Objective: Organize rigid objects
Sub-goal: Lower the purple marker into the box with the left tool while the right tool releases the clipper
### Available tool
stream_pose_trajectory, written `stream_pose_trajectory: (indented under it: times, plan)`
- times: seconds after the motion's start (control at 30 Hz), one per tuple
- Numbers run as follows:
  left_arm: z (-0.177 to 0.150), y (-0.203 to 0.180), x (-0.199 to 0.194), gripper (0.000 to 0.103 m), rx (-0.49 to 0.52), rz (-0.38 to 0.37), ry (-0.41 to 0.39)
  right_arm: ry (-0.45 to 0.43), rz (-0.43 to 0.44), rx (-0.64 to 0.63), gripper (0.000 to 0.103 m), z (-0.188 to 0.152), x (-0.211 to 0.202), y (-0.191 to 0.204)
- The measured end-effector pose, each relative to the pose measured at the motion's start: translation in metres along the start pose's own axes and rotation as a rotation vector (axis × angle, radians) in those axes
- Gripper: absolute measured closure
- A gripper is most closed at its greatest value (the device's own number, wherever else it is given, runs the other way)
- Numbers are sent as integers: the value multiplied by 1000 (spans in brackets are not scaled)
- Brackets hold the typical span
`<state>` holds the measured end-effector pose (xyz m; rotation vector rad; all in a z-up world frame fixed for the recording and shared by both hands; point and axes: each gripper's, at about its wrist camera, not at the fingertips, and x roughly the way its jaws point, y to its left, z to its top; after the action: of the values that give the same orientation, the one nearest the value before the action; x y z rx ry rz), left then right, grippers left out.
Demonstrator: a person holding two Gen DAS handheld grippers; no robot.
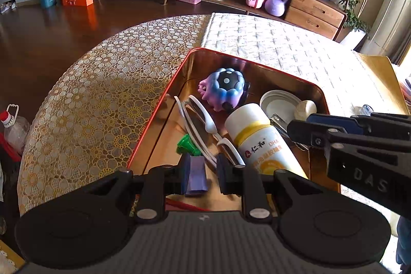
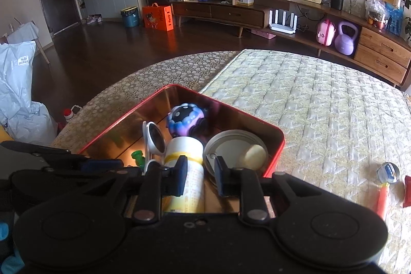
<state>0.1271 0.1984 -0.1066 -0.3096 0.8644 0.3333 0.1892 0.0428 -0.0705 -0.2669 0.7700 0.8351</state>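
Surface: we saw a table (image 2: 321, 107) covered partly by a pale quilted cloth and, to the left, by a gold lace cloth (image 1: 102, 104) patterned in circles.
Tin: a red tin box (image 2: 278, 143) with a shiny gold inside sat where the two cloths meet, open on top.
Contents: in it we saw a white bottle (image 1: 259, 140) with a yellow band lying on its side, a purple and blue toy (image 1: 226, 89) at the far end, white-framed sunglasses (image 1: 200, 120), a small green piece (image 1: 186, 144), a round white lid (image 1: 278, 103) and a cream ball (image 1: 305, 109) resting on that lid.
Left gripper: the left gripper (image 1: 203, 173) hung over the tin's near end; its jaws stood close together around a flat purple piece (image 1: 196, 175), though we could not tell whether both pads pressed on it.
Right gripper: the right gripper (image 2: 199, 177) hovered above the bottle's lower end, jaws slightly apart with nothing pinched between them.
Loose items: on the quilted cloth to the right lay an orange stick (image 2: 382, 199), a clear ball (image 2: 388, 172) and a red packet (image 2: 407, 191), well apart from the tin.
Room: beyond the table we saw dark wood flooring, a long low wooden cabinet (image 2: 223, 10), an orange box (image 2: 156, 17), a purple kettlebell (image 2: 345, 39) and a white router (image 2: 282, 19).
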Motion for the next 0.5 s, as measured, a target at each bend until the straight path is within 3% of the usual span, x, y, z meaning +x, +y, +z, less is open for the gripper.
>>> stream_pose_trajectory:
  times: [0.5]
  plan:
    - [-7,-15,-32,82,14,-34,-29,-51,21,51,73,-16,-50,-5]
